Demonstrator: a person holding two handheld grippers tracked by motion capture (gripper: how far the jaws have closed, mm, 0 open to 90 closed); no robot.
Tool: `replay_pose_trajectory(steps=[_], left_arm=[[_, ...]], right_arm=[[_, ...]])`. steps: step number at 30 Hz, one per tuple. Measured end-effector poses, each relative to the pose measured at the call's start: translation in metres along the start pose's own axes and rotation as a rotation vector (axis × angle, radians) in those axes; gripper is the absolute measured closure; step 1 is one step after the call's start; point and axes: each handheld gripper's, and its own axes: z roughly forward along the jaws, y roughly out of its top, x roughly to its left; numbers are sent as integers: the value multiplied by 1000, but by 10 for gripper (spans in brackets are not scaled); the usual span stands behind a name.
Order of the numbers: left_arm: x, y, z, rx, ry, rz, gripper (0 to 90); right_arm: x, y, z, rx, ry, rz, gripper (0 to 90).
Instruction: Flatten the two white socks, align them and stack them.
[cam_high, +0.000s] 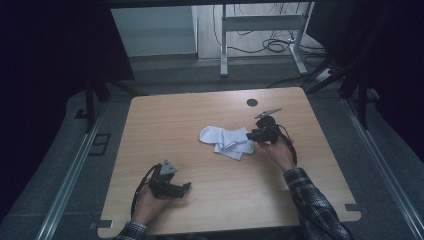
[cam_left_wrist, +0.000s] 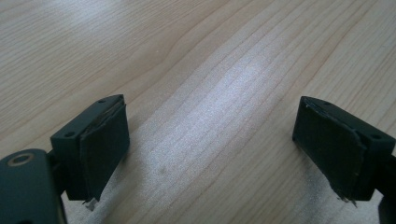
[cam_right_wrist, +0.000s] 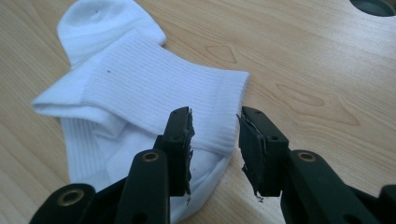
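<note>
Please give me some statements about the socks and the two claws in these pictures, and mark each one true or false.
1. The white socks lie on the wooden table. True.
2. The left claw is shut on a sock. False: it is open over bare wood.
3. The right claw is open at the socks' cuff edge. True.
4. The socks lie beside the left claw. False: they are by the right claw.

Table: light wooden top (cam_high: 200, 165), rounded corners, 1 round cable hole (cam_high: 252, 102) near the far edge.
Floor: grey (cam_high: 60, 150), metal rails (cam_high: 70, 175) along both sides.
Beyond: white desk frame (cam_high: 262, 22), black cables (cam_high: 275, 45) on pale flooring.
Sides: dark, dim.
</note>
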Motion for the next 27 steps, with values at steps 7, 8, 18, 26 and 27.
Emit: replay_pose_trajectory(steps=[7,8,18,26,27], left_arm=[[0,0,0,0,0,0,110],[0,0,0,0,0,0,109],[0,0,0,0,0,0,109],[0,0,0,0,0,0,110],[0,0,0,0,0,0,109]], right_arm=[[0,1,12,12,-15,3,599],[0,2,14,16,-16,4,592],[-3,-1,26,41,-37,-3,551],[0,-4,29,43,-25,-7,747],[0,-3,28,44,-25,-10,761]])
